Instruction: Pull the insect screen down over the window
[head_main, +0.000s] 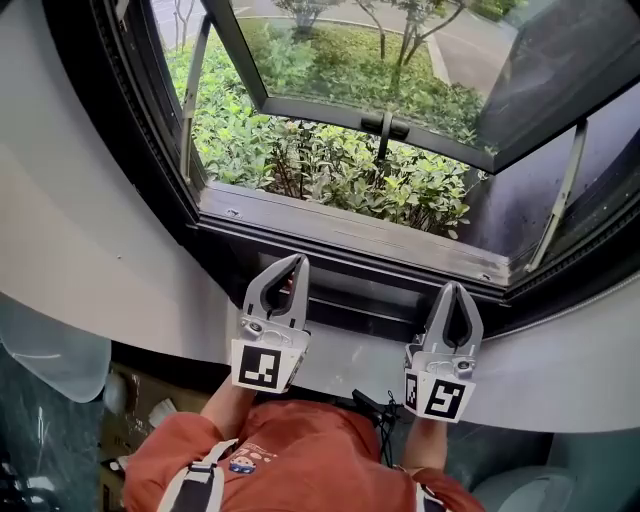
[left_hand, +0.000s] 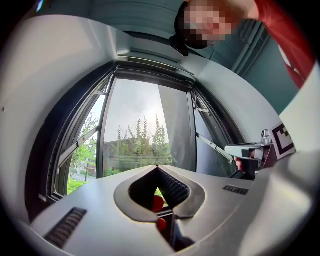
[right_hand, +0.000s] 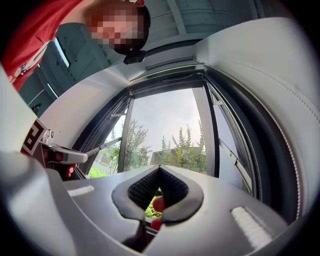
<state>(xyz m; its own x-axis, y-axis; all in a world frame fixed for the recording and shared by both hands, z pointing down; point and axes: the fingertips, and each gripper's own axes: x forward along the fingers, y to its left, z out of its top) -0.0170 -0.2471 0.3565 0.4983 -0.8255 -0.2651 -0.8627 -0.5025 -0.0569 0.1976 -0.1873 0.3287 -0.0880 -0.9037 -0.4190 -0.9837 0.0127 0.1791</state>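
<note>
An open window (head_main: 380, 120) above a dark sill (head_main: 350, 235) overlooks green shrubs (head_main: 330, 165).

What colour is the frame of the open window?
The open window's metal frame is black; the head view shows it best.

the window frame (head_main: 110, 110) is black, its sill (head_main: 350, 232) a weathered grey-brown. outside, the shrubs (head_main: 330, 165) are bright green with darker shadows. the curved wall (head_main: 60, 230) is off-white. the left gripper (head_main: 297, 260) and right gripper (head_main: 452, 287) are pale grey, each with a cube of black-and-white square markers; their pads (left_hand: 172, 186) are black and ribbed. the person's top (head_main: 300, 450) is orange-red, crossed by a grey strap (head_main: 195, 485).
</note>
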